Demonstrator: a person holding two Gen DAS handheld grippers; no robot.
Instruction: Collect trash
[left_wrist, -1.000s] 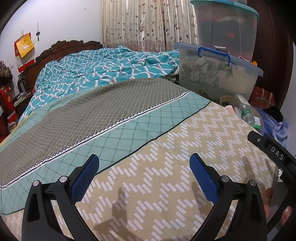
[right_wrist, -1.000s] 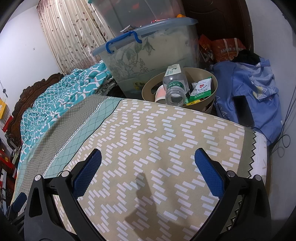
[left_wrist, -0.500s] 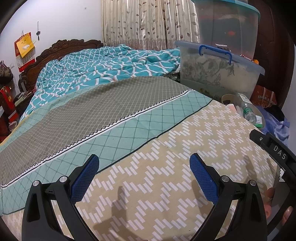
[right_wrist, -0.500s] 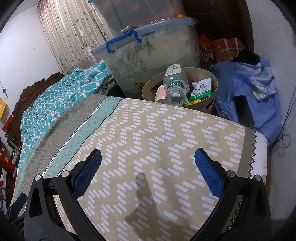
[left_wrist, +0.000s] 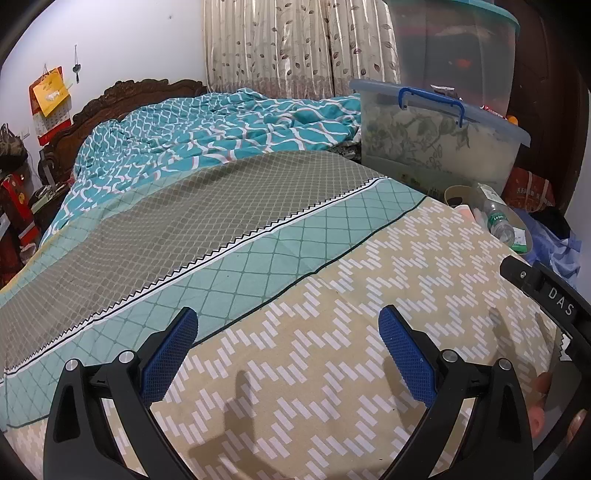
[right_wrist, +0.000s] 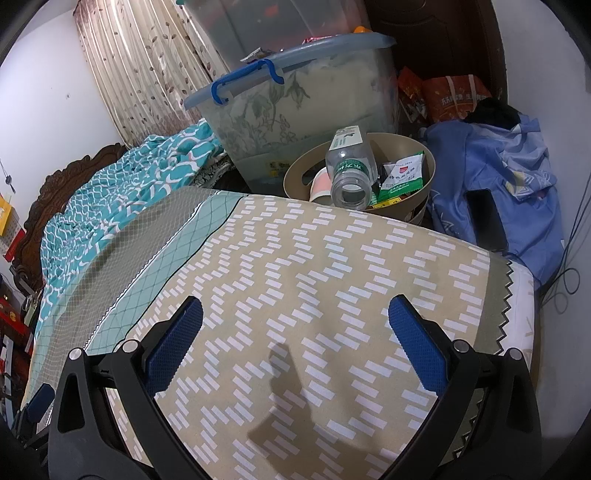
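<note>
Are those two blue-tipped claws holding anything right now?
No, nothing is held. The left gripper and the right gripper both stand open over the bedspread. The plastic bottle lies in the waste bin.

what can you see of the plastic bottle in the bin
The plastic bottle is clear, looks empty, with a green and white label round its middle. It lies tilted in the tan bin, its base up and back, its open mouth facing the bed with no cap visible. It rests over the near rim, beside a pink-and-white cup and a green-and-white packet. No gripper touches it.
</note>
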